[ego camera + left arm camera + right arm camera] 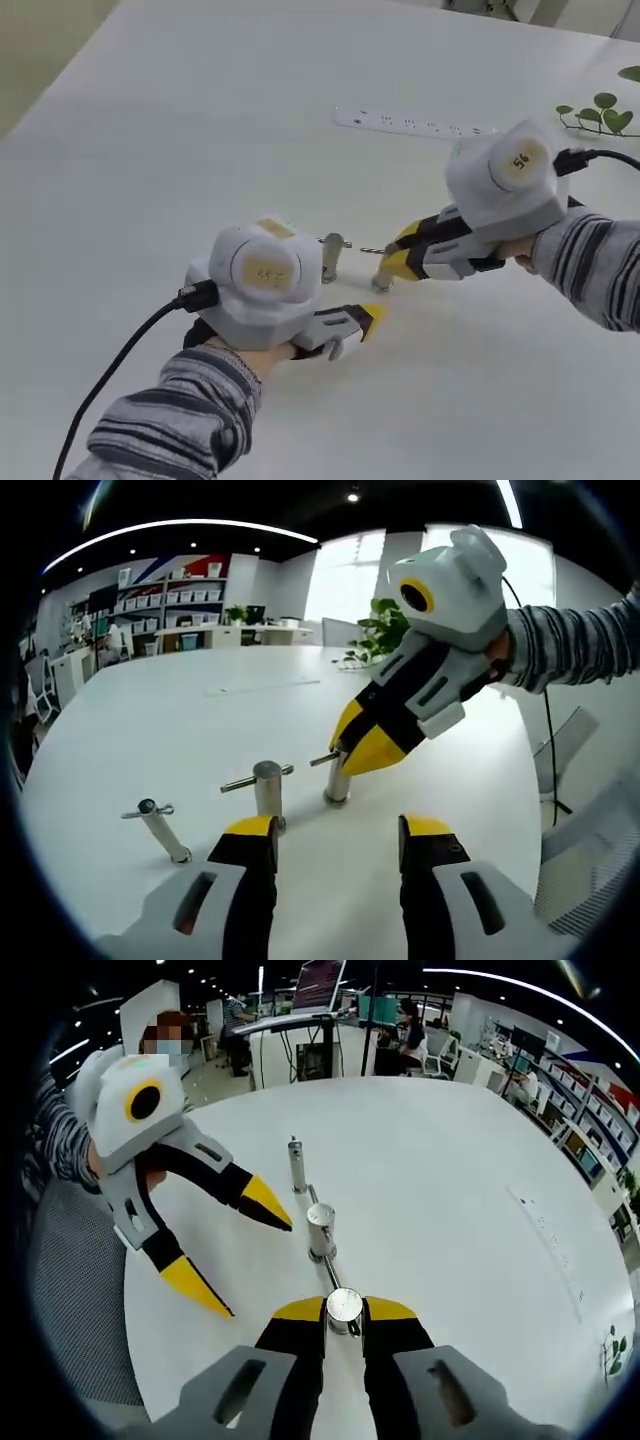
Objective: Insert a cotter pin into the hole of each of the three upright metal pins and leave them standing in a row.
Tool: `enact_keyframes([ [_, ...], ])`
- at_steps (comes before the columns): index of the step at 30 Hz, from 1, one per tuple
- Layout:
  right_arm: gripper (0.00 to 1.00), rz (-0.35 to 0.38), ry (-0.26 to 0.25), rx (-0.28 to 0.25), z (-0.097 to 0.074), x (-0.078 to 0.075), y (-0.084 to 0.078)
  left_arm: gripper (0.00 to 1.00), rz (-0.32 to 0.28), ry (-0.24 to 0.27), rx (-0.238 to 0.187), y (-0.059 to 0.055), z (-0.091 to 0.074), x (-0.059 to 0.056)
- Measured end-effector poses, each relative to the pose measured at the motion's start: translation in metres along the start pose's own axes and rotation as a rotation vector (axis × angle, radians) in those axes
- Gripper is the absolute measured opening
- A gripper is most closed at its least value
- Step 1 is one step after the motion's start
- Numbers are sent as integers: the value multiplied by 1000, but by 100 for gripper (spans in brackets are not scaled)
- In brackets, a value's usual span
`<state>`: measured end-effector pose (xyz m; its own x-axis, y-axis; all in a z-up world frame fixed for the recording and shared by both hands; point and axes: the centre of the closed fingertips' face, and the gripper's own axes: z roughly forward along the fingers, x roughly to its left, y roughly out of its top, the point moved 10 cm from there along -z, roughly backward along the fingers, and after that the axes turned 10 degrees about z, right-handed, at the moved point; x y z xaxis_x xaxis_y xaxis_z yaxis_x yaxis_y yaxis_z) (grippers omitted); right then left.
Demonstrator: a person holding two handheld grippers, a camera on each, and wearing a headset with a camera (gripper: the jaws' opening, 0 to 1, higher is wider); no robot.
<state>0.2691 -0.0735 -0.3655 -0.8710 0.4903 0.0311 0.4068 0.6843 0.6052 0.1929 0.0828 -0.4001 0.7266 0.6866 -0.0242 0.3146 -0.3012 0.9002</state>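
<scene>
Three metal pins stand in a row on the white table [200,130]. The far pin [160,830] leans and carries a cotter pin through its top. A cotter pin also crosses the middle pin [267,790] [320,1230] [330,255]. My right gripper [344,1325] [360,745] [388,268] is shut on the top of the nearest pin [344,1310] [338,782], from which a cotter pin [322,759] sticks out sideways. My left gripper [340,845] [232,1252] [355,330] is open and holds nothing, just short of the row.
A white power strip [415,125] lies at the back of the table, with a green plant sprig [600,115] at the far right. A black cable [110,370] trails from the left gripper toward the near edge.
</scene>
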Motion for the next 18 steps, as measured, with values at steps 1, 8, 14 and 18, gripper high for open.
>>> enact_keyframes([
  [1, 8, -4, -2, 4, 0, -2, 0, 47, -1, 2, -1, 0, -1, 0],
  [8, 8, 8, 5, 18, 0, -5, -1, 48, 2, 16, 0, 0, -10, 1],
  [14, 8, 4, 17, 21, 0, -4, -2, 49, -3, 30, -2, 1, -13, 4],
  [18, 9, 19, 22, 14, -1, -7, -3, 48, -3, 36, 6, 0, -14, 6],
])
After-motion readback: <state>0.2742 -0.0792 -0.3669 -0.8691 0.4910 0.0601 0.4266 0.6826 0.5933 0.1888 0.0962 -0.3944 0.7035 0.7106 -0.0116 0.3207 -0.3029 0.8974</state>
